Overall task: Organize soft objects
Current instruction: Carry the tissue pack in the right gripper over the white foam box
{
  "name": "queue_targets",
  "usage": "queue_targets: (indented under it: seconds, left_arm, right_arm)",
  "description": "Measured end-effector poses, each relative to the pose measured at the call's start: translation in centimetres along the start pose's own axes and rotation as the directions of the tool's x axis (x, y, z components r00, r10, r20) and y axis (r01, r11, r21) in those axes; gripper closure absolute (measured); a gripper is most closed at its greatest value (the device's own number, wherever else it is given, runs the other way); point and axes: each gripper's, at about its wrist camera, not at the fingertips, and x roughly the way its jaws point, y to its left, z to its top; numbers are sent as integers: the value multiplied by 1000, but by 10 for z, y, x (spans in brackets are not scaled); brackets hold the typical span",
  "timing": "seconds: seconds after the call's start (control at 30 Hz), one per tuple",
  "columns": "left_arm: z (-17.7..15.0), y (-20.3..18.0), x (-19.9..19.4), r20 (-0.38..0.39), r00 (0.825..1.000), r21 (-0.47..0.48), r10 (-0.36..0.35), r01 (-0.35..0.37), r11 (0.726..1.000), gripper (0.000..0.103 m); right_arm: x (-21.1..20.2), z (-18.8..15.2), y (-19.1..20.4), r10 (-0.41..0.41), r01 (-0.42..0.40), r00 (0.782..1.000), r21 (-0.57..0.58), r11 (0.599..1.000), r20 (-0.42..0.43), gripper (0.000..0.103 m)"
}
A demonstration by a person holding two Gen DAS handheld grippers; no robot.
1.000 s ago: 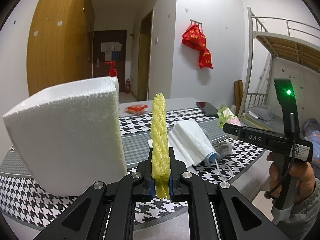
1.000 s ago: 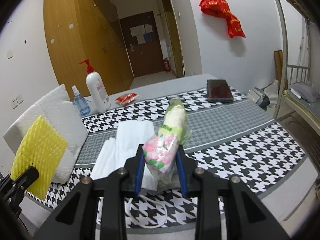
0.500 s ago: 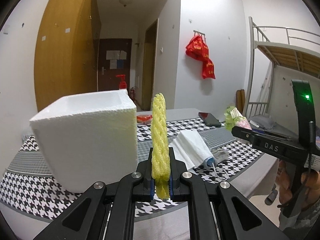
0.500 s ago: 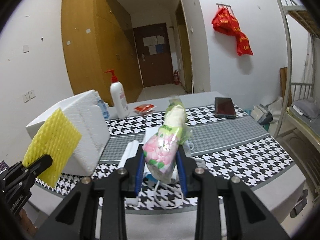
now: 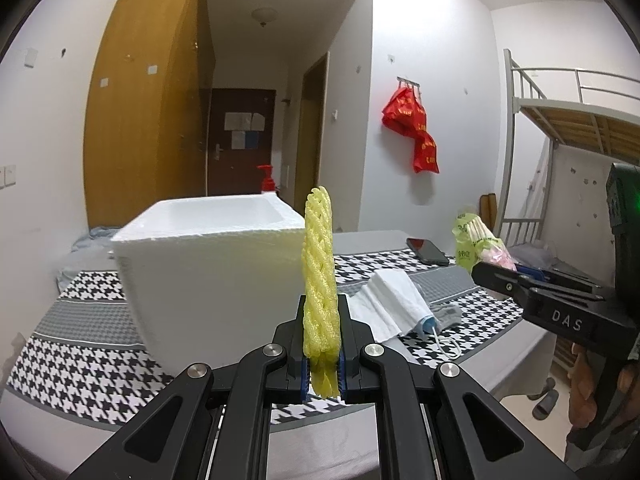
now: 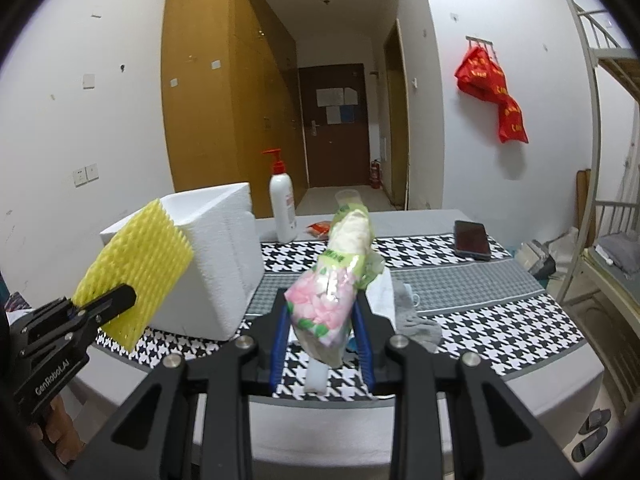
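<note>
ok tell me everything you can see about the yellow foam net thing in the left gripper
The yellow foam net is a flat sleeve of soft foam mesh with a diamond lattice. The left gripper is shut on its lower end, and a short stub pokes out below the blue pads. It stands upright, edge-on in the left wrist view; the right wrist view shows its broad, roughly rectangular face, tilted. It is held in the air in front of the white foam box, and only the gripper touches it.

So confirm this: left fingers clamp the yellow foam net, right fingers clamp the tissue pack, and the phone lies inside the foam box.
Wrong on the phone: the right wrist view shows it lying on the table, apart from the foam box. The rest stands.
</note>
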Motion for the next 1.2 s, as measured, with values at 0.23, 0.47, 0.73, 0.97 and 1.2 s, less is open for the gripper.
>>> queue_targets:
  seconds: [0.23, 0.47, 0.73, 0.97, 1.2]
  left_arm:
    - [3, 11, -15, 30, 999, -9, 35, -35, 999, 93]
    - [12, 24, -27, 61, 995, -12, 76, -76, 997, 93]
    - [19, 38, -32, 86, 990, -5, 113, -113, 994, 93]
    - [29, 54, -35, 86, 987, -18, 139, -138, 990, 93]
    - [45, 63, -32, 98, 981, -24, 167, -165, 986, 93]
  right_arm:
    - [-8, 1, 22, 38, -37, 999, -42, 998, 16, 69]
    - [-7, 6, 43, 82, -80, 996, -76, 994, 23, 69]
    - [0, 18, 65, 127, -123, 991, -114, 986, 34, 69]
    - [12, 32, 77, 162, -155, 986, -134, 979, 45, 69]
    - [23, 44, 81, 186, -179, 982, -137, 974, 42, 69]
